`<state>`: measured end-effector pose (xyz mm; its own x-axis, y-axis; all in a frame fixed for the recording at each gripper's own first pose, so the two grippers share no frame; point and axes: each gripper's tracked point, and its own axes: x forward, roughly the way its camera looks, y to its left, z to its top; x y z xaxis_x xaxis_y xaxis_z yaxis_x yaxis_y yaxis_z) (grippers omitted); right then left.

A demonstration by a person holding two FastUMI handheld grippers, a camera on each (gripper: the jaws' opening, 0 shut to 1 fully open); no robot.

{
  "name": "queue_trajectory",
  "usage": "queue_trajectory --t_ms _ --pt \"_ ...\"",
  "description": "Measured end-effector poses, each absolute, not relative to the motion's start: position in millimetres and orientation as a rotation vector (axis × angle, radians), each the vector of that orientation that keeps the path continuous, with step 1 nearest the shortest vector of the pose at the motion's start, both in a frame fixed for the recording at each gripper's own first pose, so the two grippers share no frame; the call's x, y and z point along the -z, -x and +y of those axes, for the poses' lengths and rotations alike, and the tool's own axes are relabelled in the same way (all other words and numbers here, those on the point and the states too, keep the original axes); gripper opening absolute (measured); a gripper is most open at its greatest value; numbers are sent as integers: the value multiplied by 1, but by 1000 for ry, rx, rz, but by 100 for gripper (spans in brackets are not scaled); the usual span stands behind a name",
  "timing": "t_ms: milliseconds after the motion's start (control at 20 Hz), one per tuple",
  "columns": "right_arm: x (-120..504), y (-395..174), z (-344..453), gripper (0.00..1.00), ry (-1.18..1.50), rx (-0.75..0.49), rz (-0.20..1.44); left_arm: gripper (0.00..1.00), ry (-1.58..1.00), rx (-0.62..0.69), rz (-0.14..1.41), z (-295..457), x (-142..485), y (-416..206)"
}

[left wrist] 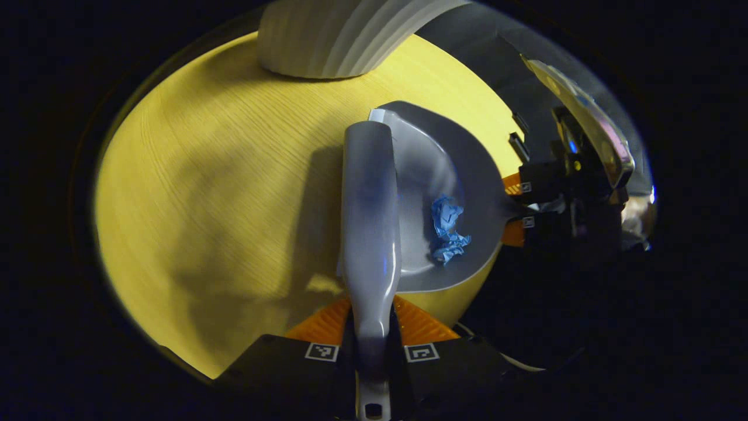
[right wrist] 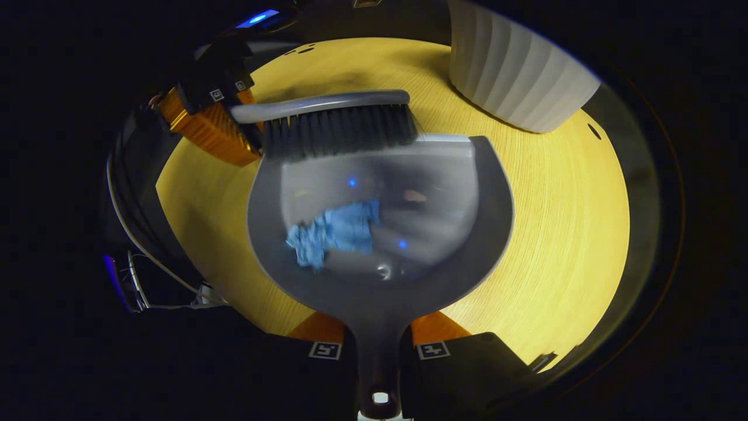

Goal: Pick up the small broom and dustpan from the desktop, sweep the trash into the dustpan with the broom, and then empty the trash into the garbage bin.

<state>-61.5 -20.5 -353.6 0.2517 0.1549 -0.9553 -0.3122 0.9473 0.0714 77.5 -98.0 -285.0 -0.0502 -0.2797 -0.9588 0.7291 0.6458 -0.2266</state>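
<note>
I'm pinching the broom (left wrist: 369,222) handle in my left gripper (left wrist: 371,345), bristles guarding the dustpan (right wrist: 380,234) lip; my right gripper (right wrist: 378,351) is clamping its handle, keeping the blue paper wad (right wrist: 333,231) centre-frame.

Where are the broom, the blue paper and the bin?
broom (right wrist: 336,126): right gripper view, on its bristles.
blue paper (right wrist: 336,231): right gripper view, middle of the wad.
bin (right wrist: 517,79): right gripper view, ribbed side wall.

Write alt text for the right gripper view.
A crumpled blue paper scrap lies inside a grey plastic dustpan, whose handle the right gripper holds. A grey broom with dark bristles sits at its lip on the yellow wooden desktop.
</note>
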Motion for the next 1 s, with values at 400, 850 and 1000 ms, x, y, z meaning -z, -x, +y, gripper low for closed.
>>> queue_trajectory --t_ms 400,850,1000 --pt "348 56 -20 32 69 -328 1262 24 -254 631 1132 -75 256 -84" --pt "339 55 -15 32 138 -306 1204 27 -50 380 906 30 305 -49" --pt "339 61 -16 31 147 -279 1181 30 -33 340 877 62 344 -36"
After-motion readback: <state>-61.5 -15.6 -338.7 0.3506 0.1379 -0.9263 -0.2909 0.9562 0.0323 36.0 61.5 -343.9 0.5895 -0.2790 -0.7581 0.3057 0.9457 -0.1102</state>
